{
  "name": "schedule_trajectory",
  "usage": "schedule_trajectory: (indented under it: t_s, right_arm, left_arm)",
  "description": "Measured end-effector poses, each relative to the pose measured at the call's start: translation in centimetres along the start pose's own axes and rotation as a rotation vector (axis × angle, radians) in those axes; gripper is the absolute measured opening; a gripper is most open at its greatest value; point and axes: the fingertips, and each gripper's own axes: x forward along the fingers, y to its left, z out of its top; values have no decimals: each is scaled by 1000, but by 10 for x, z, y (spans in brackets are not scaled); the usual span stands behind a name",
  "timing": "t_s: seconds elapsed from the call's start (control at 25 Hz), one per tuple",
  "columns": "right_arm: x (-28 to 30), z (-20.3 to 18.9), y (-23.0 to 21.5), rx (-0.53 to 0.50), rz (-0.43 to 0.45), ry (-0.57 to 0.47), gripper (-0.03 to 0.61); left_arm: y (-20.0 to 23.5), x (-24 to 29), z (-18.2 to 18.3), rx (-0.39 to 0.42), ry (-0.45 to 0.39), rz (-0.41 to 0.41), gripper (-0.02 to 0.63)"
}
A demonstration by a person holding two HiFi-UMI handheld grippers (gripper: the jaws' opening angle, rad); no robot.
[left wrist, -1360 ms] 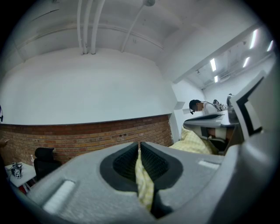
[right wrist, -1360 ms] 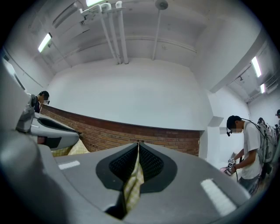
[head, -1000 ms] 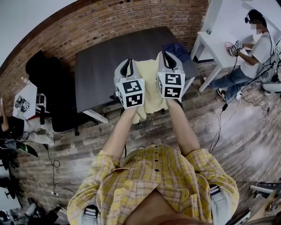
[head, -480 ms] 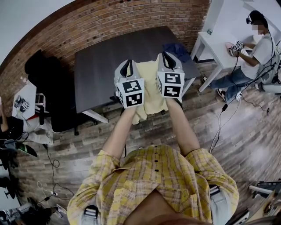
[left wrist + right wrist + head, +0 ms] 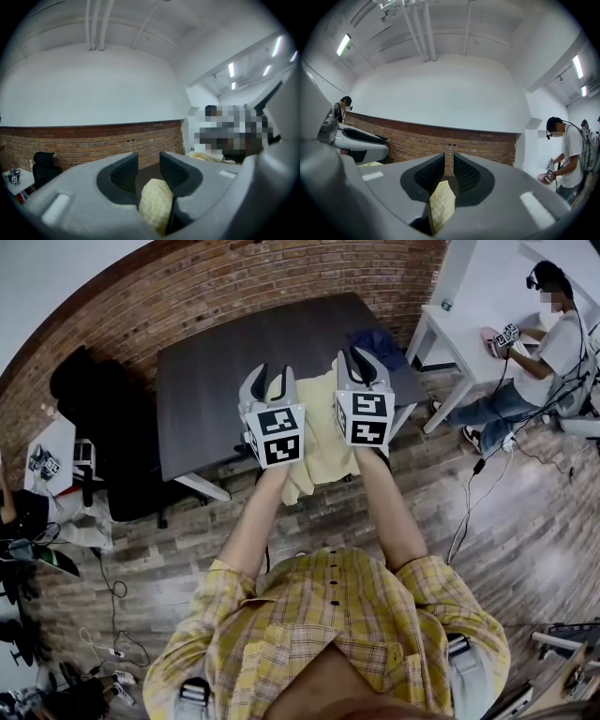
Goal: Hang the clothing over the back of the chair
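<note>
A pale yellow garment point(image 5: 323, 442) hangs at the near edge of the dark table point(image 5: 216, 381), between and below my two grippers. What it rests on is hidden under the cloth. My left gripper point(image 5: 270, 381) is level and its jaws are opening: the fingers stand apart, with a bunch of the yellow cloth point(image 5: 154, 204) lying loose low between them. The left gripper point(image 5: 149, 161) no longer pinches it. My right gripper point(image 5: 359, 362) stays shut on a fold of the garment point(image 5: 440, 206), whose edge sticks out below the right gripper point(image 5: 449, 164).
A blue cloth point(image 5: 375, 343) lies on the table's far right corner. A black office chair point(image 5: 89, 399) stands at the left by the brick wall. A person point(image 5: 553, 343) works at a white table point(image 5: 469, 334) on the right. Cables trail over the wood floor.
The left gripper's jaws have spread apart and let go of the yellow cloth. The right gripper and the garment have kept their place.
</note>
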Motion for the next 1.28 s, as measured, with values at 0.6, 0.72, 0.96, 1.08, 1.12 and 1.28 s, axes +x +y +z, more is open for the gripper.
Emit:
schedule_trajectory:
  t_s: [0.6, 0.72, 0.96, 1.08, 1.12, 1.28]
  right_arm:
    - [-22, 10, 6, 12, 29, -40, 74]
    - [-31, 11, 8, 5, 34, -48, 55]
    - [-47, 19, 7, 10, 38, -67, 18]
    - [-55, 27, 7, 11, 39, -85, -9]
    - [-58, 28, 8, 13, 40, -89, -9]
    - [-72, 33, 10, 19, 45, -100, -9]
  left_arm:
    - [-16, -21, 18, 18, -57, -23, 144]
    - [-16, -30, 23, 28, -84, -11, 54]
    - [-19, -47, 33, 36, -114, 5, 2]
    - [-20, -54, 36, 34, -121, -1, 2]
    - [-20, -57, 36, 30, -121, -4, 2]
    - [-23, -70, 38, 23, -126, -8, 0]
